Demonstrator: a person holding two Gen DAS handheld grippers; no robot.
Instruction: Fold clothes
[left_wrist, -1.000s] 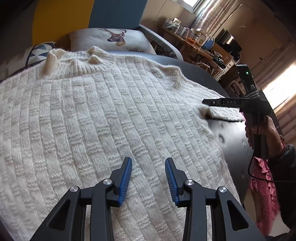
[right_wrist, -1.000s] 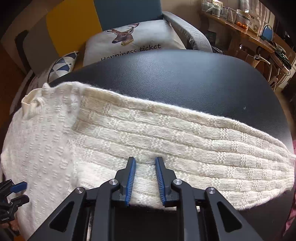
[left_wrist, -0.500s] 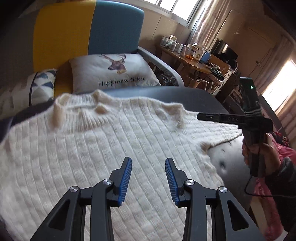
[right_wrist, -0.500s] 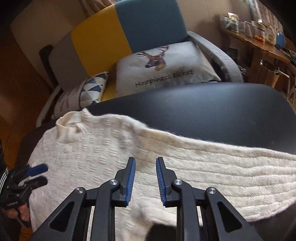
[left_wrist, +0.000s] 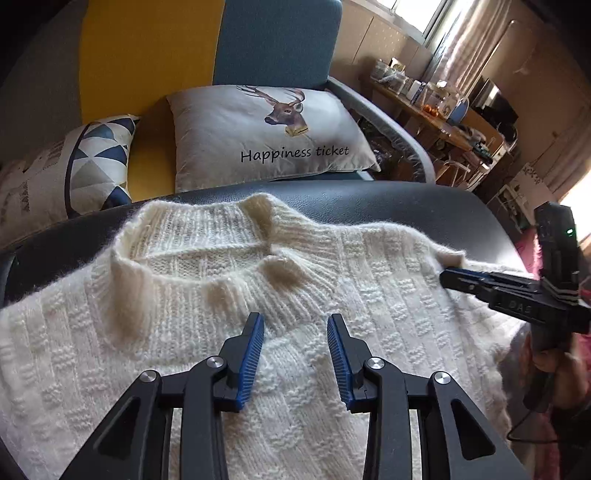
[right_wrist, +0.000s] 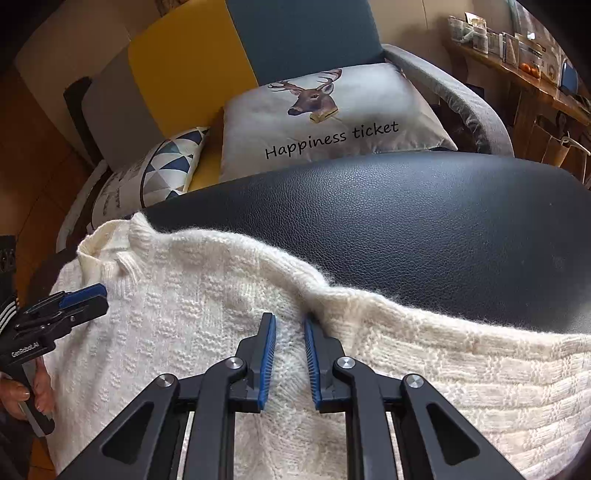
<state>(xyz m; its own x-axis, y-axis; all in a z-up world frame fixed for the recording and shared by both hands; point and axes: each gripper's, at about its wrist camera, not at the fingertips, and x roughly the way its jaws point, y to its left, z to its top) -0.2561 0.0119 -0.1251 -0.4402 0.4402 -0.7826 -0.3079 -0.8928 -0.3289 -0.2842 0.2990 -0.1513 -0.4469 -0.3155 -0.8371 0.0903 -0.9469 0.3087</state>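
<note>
- Black leather surface (right_wrist: 424, 229) is seen beyond both sets of jaws, backed by a deer cushion (left_wrist: 266, 136) on a yellow and blue sofa (left_wrist: 147, 55).
- White knitted sweater (left_wrist: 184, 295) is spread under the jaws, its collar (left_wrist: 207, 254) just ahead of the left gripper (left_wrist: 295, 325).
- Left jaws are parted and closing, nothing gripped.
- Right gripper (right_wrist: 290, 326) is nearly closed and narrowing over a shoulder fold; a grip cannot be told.

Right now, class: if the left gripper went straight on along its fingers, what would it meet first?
Probably the cream knitted sweater, near its ribbed collar; the left gripper points down at it, though the gap is unclear.
</note>
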